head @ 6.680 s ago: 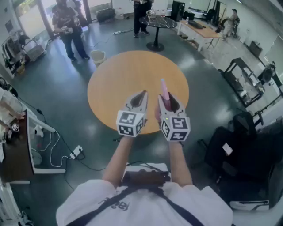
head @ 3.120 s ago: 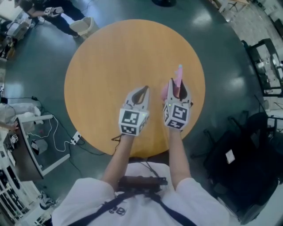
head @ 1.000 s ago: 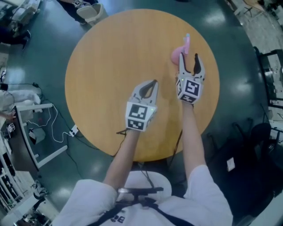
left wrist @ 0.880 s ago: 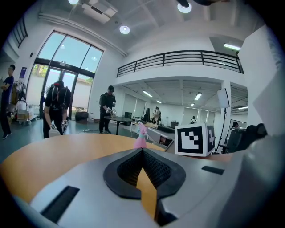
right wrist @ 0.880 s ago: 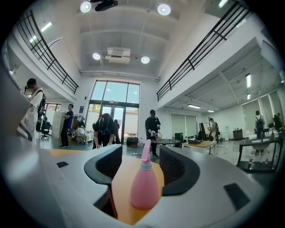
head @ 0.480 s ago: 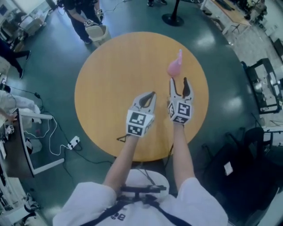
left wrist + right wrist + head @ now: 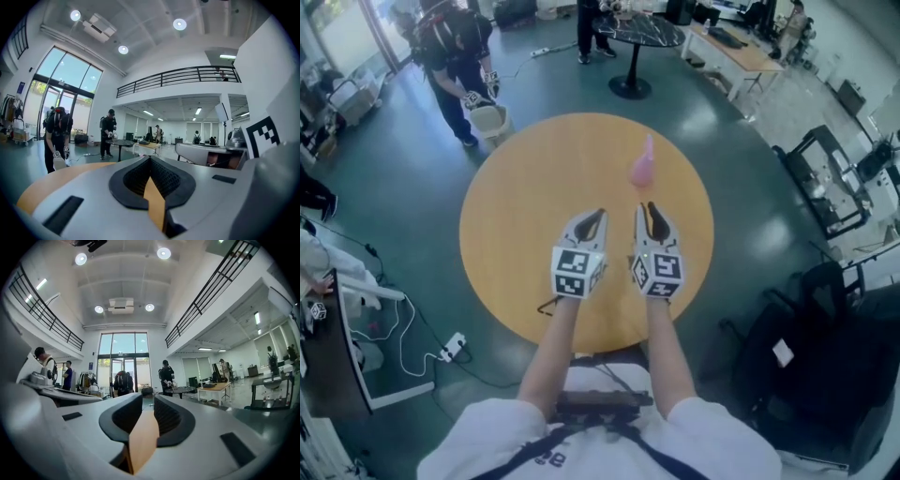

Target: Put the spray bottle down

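The pink spray bottle (image 7: 642, 167) stands upright by itself on the round wooden table (image 7: 534, 187), toward its far right side. My right gripper (image 7: 649, 210) is pulled back on the near side of the bottle, clear of it. Its jaws are closing, a narrow gap still shows between the tips, and nothing is between them. In the right gripper view, the right gripper (image 7: 148, 400) points level into the hall, with no bottle in sight. My left gripper (image 7: 592, 217) hovers beside it, shut and empty. In its own view, the left gripper (image 7: 150, 158) has its tips together.
A person (image 7: 455, 47) bends over a pale bucket (image 7: 487, 119) just beyond the table's far left edge. A small black round table (image 7: 642, 33) and a desk (image 7: 741, 47) stand farther back. Dark chairs (image 7: 811, 328) crowd the right. A power strip (image 7: 450, 349) lies on the floor at left.
My right gripper let go of the bottle, drew back toward me and narrowed its jaws. Both grippers rose and came side by side. The bottle stays standing on the table.
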Motion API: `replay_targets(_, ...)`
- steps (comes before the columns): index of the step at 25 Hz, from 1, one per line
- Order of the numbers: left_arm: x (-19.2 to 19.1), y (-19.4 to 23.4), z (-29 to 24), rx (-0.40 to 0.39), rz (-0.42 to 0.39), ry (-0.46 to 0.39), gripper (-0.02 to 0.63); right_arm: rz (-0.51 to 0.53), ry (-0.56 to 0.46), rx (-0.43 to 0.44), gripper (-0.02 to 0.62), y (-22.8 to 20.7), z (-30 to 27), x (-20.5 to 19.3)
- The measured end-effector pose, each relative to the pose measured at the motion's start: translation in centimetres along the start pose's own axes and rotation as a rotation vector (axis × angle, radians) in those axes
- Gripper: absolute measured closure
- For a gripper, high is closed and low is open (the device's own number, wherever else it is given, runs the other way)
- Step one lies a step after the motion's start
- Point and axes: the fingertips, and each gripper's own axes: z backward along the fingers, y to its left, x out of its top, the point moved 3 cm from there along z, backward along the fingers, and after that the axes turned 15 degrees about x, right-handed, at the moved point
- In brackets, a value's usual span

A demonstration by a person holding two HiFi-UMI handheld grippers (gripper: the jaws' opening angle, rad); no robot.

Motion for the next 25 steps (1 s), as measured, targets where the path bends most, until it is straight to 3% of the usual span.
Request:
replay_targets(10, 4.3, 0.6, 2.4, -0.045, -0.04, -0.091, 0.595, -0.065, -0.044, 0.01, 0.57, 3.3, 2.0, 3.2)
replay_targets(19, 6.8, 1.3, 4.1, -0.058, -0.01, -0.149, 0.595, 0.007, -0.06, 0.029, 0.578, 6.6, 2.3, 6.6)
replay_targets(25, 8.5, 1.7, 4.2, -0.051, 0.001, -0.178, 0.595, 0.046, -0.021, -0.022, 0.58, 6.5, 1.7, 7.3)
